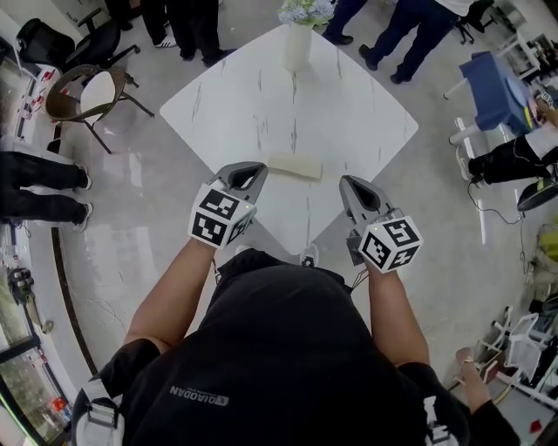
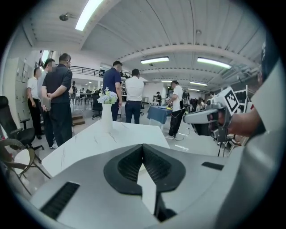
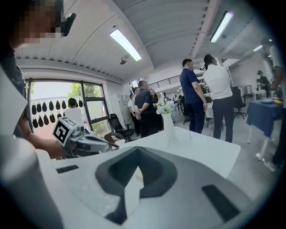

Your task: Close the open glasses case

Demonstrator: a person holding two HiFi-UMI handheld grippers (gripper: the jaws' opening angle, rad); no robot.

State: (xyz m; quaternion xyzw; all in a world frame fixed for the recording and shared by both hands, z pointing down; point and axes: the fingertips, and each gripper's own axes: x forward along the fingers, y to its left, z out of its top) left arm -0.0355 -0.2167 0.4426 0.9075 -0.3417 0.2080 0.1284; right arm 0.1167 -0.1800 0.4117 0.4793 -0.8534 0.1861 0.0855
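Two hand-held grippers are up over the near corner of the white marble table, one per hand, w/ the person's bare forearms and black shirt below them in the head view. The left gripper has its jaws brought together, tips meeting. Its own view shows only a thin sliver of pale surface thru the gap behind the tips, nothing clamped. The right gripper is the same: jaws pressed tip to tip, nothing btwn them, pale surface showing thru the slot. The glasses case, cream-coloured and oblong, lies flat on the table btwn the two grippers and slightly ahead of them. It's nearer the left one, whose tip looks just beside the case's left end in the head view. The right gripper's tip is a bit further off on the other side. Can't tell at this res whether the lid is up or down, or whether either gripper touches the case. At the table's far corner a white vase stands upright w/ pale flowers, well apart from the case. Off the table there's a chair w/ a round seat at far left, a blue-draped stand at right, and several people standing beyond the far edge.
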